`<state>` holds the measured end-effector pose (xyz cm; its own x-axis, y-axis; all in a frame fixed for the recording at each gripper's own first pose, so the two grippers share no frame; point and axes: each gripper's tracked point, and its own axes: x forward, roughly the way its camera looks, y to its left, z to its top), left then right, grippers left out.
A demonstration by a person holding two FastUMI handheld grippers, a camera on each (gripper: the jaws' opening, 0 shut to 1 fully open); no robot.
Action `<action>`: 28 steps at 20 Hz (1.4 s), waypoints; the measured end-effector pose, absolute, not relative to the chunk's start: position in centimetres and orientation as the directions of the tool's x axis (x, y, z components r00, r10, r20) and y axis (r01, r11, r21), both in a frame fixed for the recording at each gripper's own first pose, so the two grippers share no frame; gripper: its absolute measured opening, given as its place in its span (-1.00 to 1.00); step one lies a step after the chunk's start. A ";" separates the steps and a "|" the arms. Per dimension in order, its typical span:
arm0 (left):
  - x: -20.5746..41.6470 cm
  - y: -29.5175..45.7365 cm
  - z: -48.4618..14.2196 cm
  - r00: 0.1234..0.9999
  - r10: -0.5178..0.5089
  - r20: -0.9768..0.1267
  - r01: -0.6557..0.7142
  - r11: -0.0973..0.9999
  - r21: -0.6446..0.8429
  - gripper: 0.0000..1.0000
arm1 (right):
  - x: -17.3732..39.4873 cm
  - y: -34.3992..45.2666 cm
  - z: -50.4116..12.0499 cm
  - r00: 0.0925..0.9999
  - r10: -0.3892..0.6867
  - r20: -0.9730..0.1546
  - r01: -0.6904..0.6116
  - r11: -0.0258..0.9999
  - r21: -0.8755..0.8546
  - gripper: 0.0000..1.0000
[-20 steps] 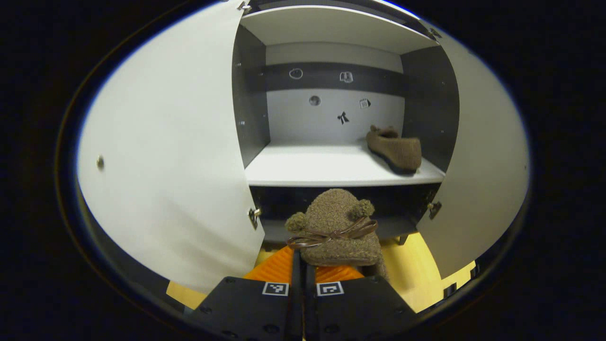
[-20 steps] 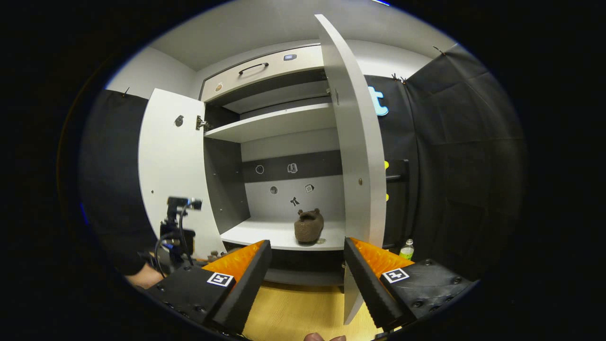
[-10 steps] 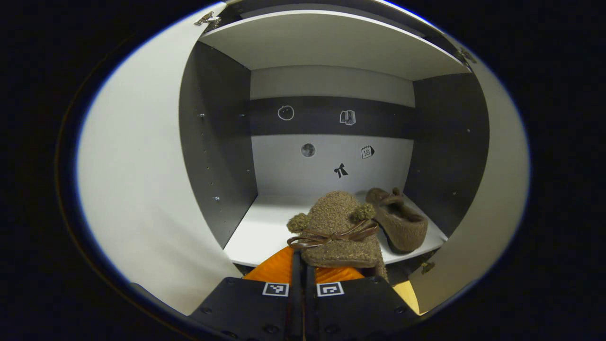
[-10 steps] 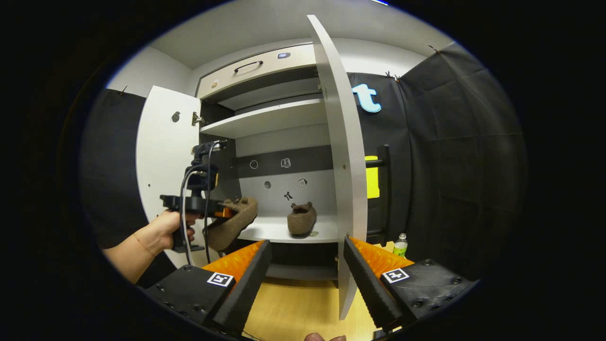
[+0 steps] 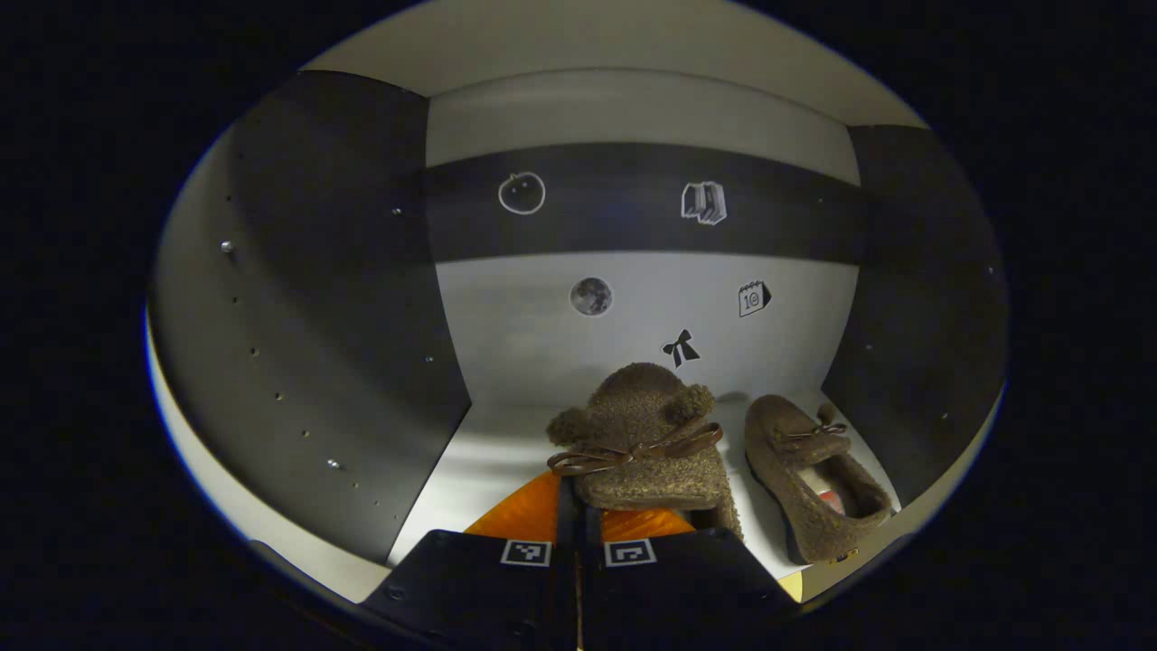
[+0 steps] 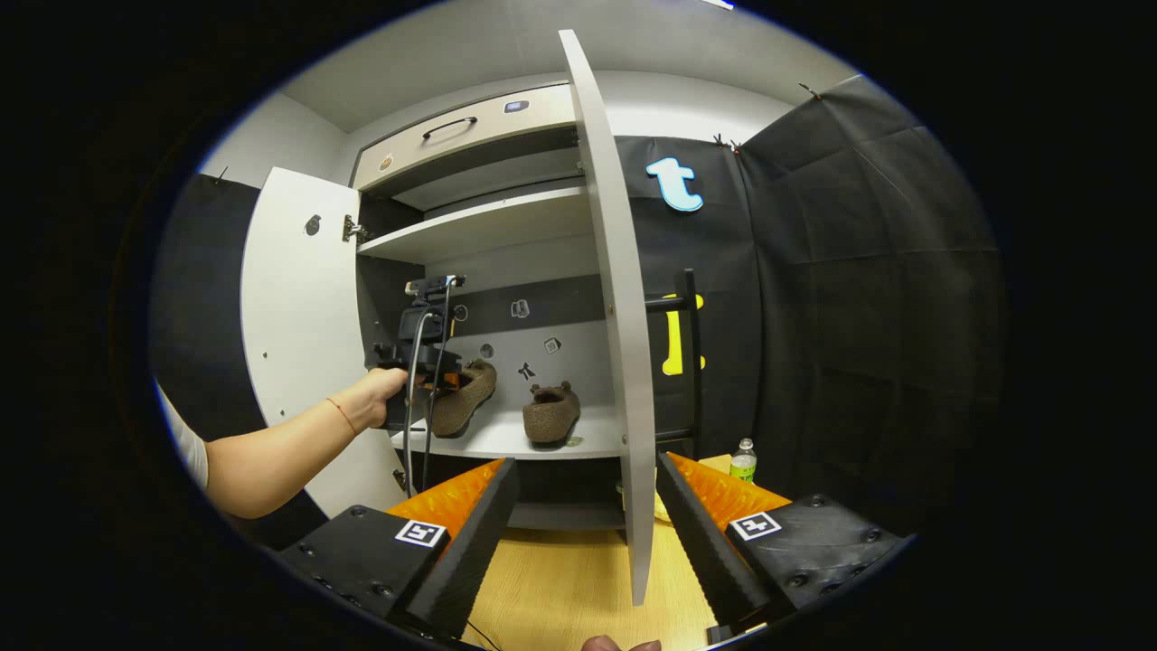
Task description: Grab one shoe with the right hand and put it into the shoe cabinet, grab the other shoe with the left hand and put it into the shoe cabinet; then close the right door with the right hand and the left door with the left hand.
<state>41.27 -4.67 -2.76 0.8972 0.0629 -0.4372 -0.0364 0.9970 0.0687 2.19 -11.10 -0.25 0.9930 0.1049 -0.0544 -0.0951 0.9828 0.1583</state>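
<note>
The shoe cabinet [image 6: 488, 226] stands ahead of both tongs, its left door [image 6: 289, 316] and right door [image 6: 610, 316] both swung open. The right door is the nearest thing to the right gripper [image 6: 587, 533], just ahead and a little to the right of its fingers, seen almost edge-on. This gripper is empty, its two fingers wide apart, and it hangs outside the cabinet above the yellow floor [image 6: 560, 588].

The left gripper [image 5: 578, 520] is inside the cabinet, over the white shelf [image 5: 488, 461]. Its fingers are pressed together on the heel end of the held shoe [image 5: 646, 434]. The long axis of this shoe runs straight forward from the fingers, with the toe toward the back wall [image 5: 542, 344]. From the right gripper view the shoe looks tilted, the toe low near the shelf and the heel lifted; whether it touches the shelf I cannot tell.

The other shoe [image 5: 813, 479] lies flat on the shelf just to the right of the held one, roughly parallel to it.

I judge the next move is to lower and release, keeping left of that shoe.
</note>
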 end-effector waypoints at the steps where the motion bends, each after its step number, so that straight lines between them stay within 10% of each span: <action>1: 42.1 -4.6 -3.5 0.886 0.072 -0.457 -0.038 0.996 0.084 -0.86 | 2.1 -11.3 -0.2 0.994 0.100 -0.054 -0.091 0.984 0.155 0.96; 14: 43.5 -4.8 -7.7 0.809 0.100 -0.579 -0.018 0.989 0.146 -0.65 | 1.0 -13.7 -0.5 0.996 0.059 -0.068 -0.047 0.985 0.164 0.96; 24: 38.5 -7.3 -3.2 0.892 0.028 -0.451 0.058 0.983 0.177 0.82 | -0.2 -15.6 -0.3 0.997 0.039 -0.073 -0.025 0.982 0.188 0.97; 28: 34.9 -7.5 -0.2 0.934 0.019 -0.357 0.061 0.976 0.211 0.93 | -0.4 -17.2 -0.1 0.997 0.013 -0.075 0.002 0.981 0.196 0.96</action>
